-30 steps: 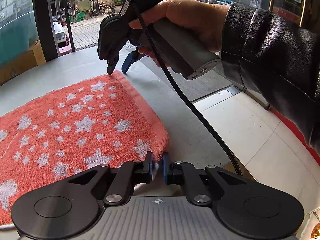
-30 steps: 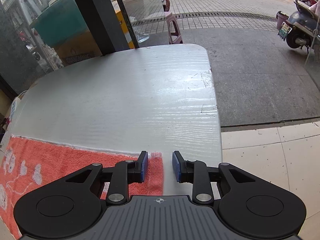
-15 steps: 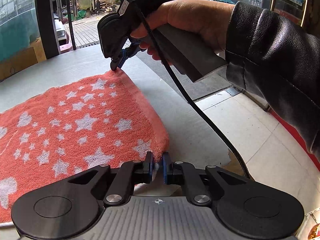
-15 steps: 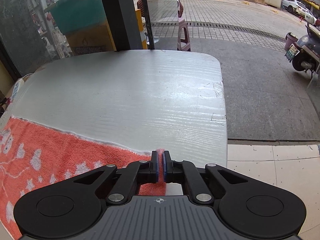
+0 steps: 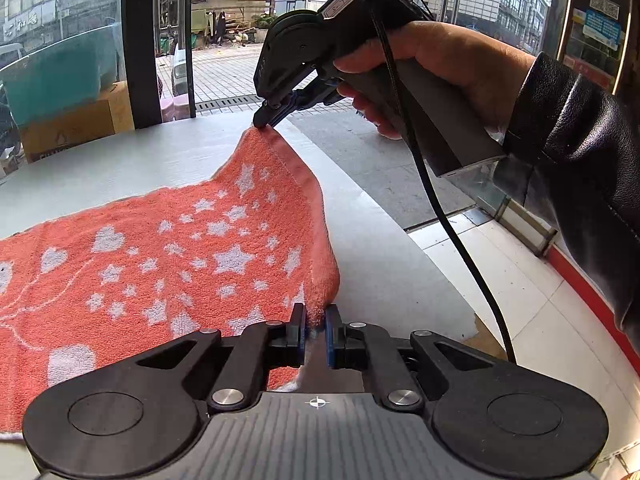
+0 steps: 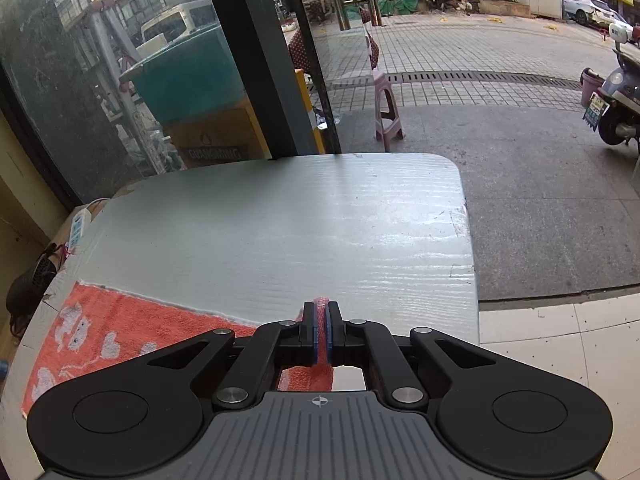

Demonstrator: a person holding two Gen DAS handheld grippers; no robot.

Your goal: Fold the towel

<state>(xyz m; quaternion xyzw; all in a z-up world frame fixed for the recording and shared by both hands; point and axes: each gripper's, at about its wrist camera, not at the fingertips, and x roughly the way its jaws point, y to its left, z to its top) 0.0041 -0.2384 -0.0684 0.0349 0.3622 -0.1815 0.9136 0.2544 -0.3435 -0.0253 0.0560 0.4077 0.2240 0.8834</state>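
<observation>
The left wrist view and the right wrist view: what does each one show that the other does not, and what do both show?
Only the left wrist view shows the left gripper shut on the near corner of the towel, the towel's white star pattern, and a hand in a dark sleeve holding the right gripper from outside, the far corner raised off the table.

Only the right wrist view shows a pink stool, a parked scooter, and the table's far bare part.

Both show the orange towel, the grey table, and the right gripper shut on a towel corner.
</observation>
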